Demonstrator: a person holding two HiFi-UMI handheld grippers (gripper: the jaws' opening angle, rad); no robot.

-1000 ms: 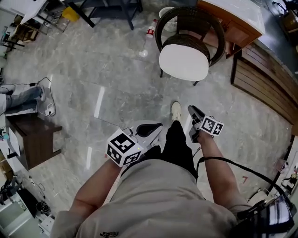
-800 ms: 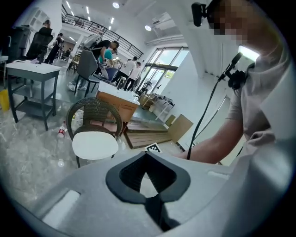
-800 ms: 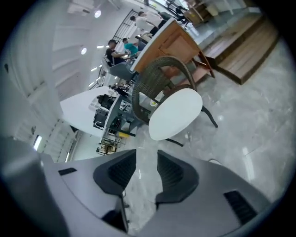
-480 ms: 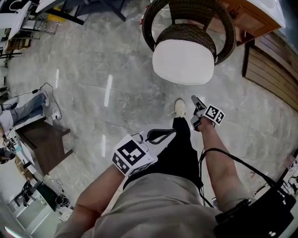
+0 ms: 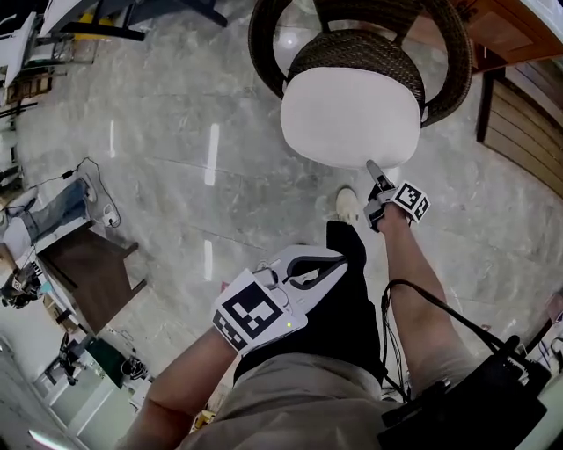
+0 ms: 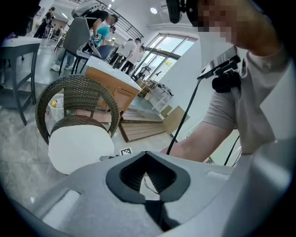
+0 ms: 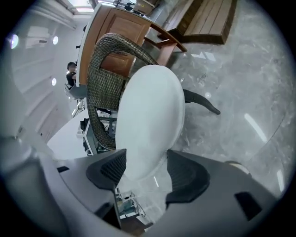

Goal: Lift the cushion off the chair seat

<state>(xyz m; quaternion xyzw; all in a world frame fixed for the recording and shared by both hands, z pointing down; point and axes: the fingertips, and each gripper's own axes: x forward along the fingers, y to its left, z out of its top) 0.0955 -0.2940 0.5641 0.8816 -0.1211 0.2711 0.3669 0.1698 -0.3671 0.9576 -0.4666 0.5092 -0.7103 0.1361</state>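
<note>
A white round cushion lies on the seat of a dark wicker chair at the top of the head view. My right gripper points at the cushion's near edge. In the right gripper view its jaws are opening around that edge of the cushion, and the pads stand apart from it. My left gripper hangs lower, beside the person's dark trouser leg, well short of the chair. Its jaws meet at the tips with nothing between them; the cushion shows beyond, to the left.
A wooden desk and wooden slats stand right of the chair. A dark low table and a seated person's legs are at the left. The wearer's pale shoe is on the marble floor just before the chair.
The chair has come closer. Both grippers moved forward toward it; the right one went from beside the shoe to the cushion's near edge.
</note>
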